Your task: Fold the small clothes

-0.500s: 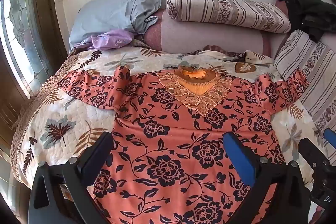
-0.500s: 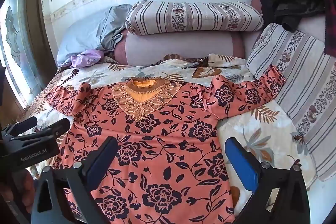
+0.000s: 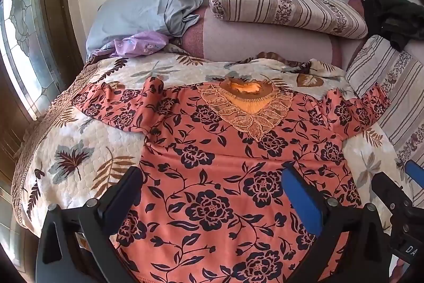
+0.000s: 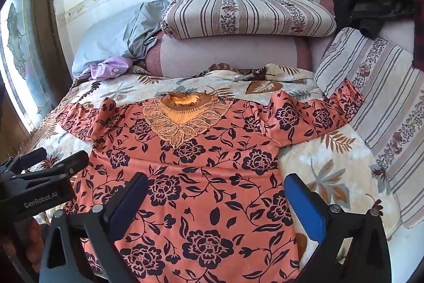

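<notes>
OK, orange floral top (image 3: 225, 177) lies spread flat, front up, on the leaf-print quilt (image 3: 79, 150), sleeves out both ways, collar at the far end. Nothing folded yet, I reckon this is the start. My left gripper (image 3: 212, 192) hangs over the lower body, jaws wide apart, nothing in them; right gripper (image 4: 216, 198) same, empty. Next, prob. a sleeve or side hem needs pinching. Right sleeve end runs up against the striped cushion (image 4: 371, 97), tight there; more quilt free on the left.
</notes>
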Demonstrator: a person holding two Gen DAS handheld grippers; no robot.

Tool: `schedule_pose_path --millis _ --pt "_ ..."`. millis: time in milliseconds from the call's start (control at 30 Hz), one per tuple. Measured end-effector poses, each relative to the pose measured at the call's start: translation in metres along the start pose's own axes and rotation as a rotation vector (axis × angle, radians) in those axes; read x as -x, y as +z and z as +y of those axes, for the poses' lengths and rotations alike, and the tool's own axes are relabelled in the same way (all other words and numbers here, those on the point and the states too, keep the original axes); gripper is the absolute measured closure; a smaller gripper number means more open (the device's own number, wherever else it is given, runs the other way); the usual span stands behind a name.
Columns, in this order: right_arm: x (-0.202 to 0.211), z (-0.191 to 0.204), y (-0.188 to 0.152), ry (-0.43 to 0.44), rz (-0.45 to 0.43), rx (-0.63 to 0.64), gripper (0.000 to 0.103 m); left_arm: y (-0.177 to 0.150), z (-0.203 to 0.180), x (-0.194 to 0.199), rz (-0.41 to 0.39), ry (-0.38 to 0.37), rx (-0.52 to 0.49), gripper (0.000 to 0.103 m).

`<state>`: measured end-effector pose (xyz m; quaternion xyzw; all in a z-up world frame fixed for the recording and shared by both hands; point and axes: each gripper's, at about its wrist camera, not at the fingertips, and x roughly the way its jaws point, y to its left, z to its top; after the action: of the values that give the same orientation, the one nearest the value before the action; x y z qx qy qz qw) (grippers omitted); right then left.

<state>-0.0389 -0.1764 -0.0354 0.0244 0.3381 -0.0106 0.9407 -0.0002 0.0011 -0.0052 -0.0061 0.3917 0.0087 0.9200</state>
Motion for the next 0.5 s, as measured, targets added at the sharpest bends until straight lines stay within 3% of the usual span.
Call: schedule_pose_path --millis 500 --pt "-0.0014 0.0002 0.0044 -0.003 0.005 0.001 0.000 -0.0037 0.0004 -0.0002 0.002 0.002 -0.002 0.000"
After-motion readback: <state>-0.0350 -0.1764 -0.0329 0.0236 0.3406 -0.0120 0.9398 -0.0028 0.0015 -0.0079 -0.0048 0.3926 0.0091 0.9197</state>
